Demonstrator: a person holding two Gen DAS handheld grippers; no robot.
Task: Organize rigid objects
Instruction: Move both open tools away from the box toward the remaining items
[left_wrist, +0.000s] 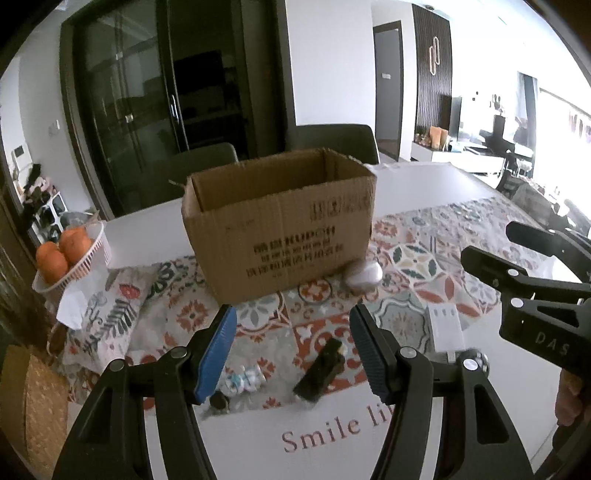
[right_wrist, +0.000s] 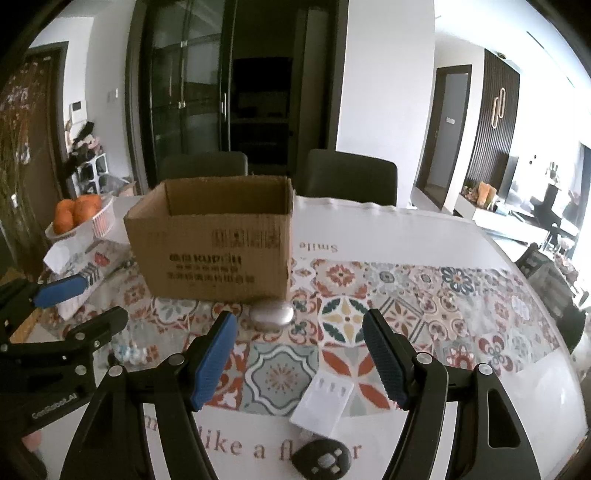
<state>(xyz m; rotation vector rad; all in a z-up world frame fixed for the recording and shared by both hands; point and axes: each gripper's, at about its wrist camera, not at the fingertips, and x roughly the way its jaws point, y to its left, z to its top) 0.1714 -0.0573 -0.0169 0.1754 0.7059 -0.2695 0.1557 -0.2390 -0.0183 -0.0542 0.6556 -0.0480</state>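
1. Left wrist view: low over the table, facing the box from near, slightly to its left.
2. Right wrist view: likewise, right of it.
3. Shared: box, egg-shaped case.

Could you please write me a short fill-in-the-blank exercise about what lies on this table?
1. The basket holds ____ fruit.
2. Both the left claw and the right claw hold ____.
3. The cardboard box is ____ at the top.
4. The silver oval case lies ____ the box.

Missing: orange; nothing; open; outside
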